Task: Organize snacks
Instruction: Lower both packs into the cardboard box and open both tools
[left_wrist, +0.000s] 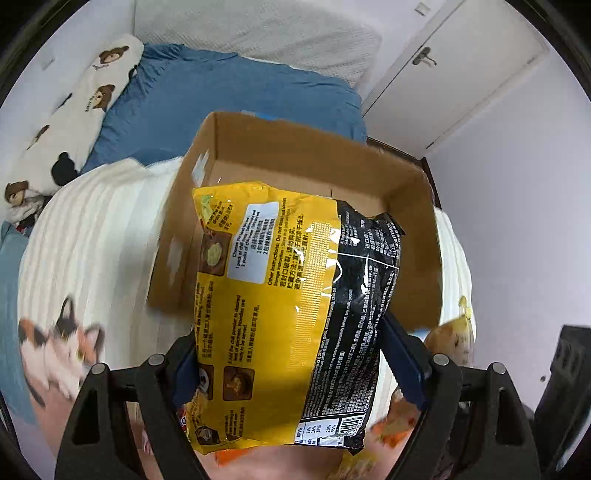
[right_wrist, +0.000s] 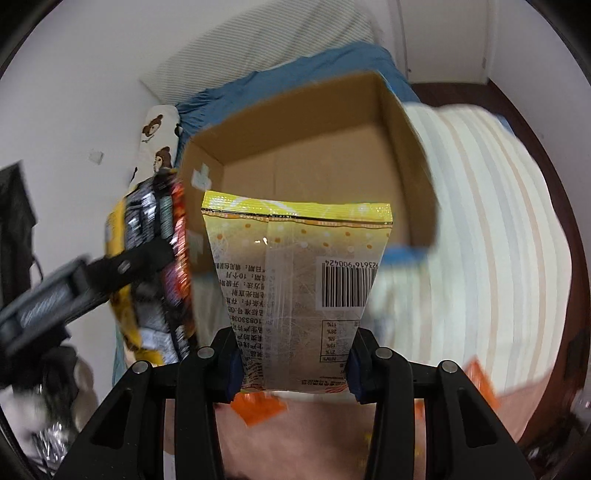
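Yellow-and-black noodle packet (left_wrist: 295, 314), brown cardboard box (left_wrist: 314, 155), cream-striped blanket (right_wrist: 487, 221)

The left gripper (left_wrist: 291, 354) is clamped across a yellow-and-black noodle packet (left_wrist: 295, 302), both fingers pressing its sides. The right gripper (right_wrist: 293, 363) pinches a pale yellow snack bag (right_wrist: 299, 291) likewise.

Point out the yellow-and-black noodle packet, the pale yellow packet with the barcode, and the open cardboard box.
Yellow-and-black plastic noodle packet (left_wrist: 295, 295): left wrist view, middle of its printed back.
Pale yellow plastic packet with barcode (right_wrist: 295, 280): right wrist view, centre seam of its back.
Open brown cardboard box (right_wrist: 325, 125): right wrist view, inner far wall.
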